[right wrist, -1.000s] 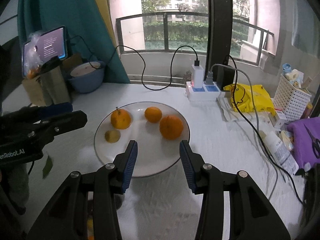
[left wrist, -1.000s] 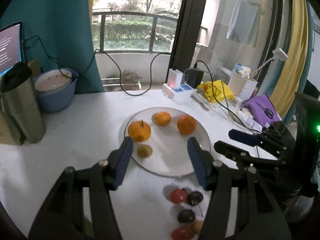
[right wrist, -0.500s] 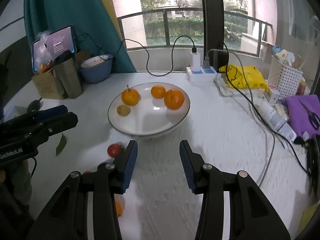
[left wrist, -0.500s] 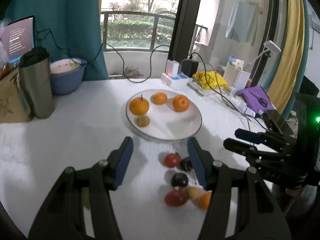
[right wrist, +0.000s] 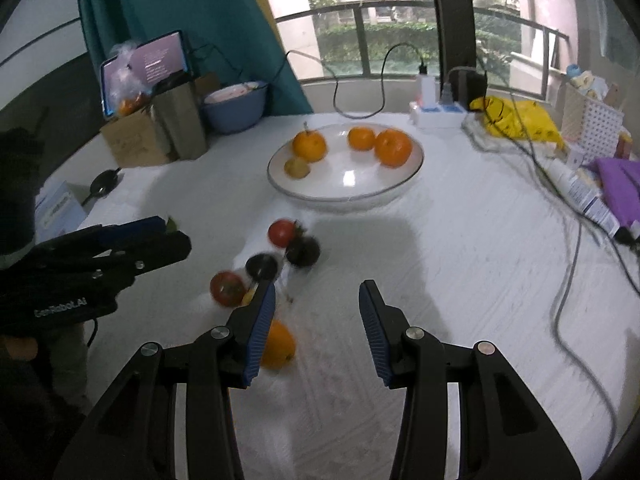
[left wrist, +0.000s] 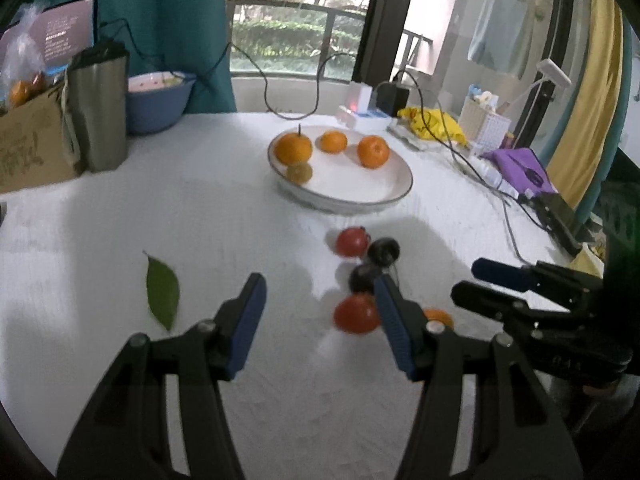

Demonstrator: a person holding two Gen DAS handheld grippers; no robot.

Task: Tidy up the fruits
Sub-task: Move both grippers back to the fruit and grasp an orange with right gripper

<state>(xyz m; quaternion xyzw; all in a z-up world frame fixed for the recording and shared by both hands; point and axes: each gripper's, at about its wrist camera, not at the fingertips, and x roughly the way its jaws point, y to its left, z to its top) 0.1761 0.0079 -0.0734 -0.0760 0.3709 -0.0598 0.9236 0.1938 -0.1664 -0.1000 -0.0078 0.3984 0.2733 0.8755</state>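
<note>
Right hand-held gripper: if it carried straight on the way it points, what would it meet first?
Probably bare white tablecloth: the open right hand-held gripper has nothing between its blue pads, and the loose orange fruit and dark round fruit lie to its left. Farther along is the white plate; depth is uncertain.

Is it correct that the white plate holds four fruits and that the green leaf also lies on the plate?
Not quite. The plate does hold four fruits, but the green leaf lies on the white tablecloth, well apart from the plate. The left wrist view shows this.
</note>
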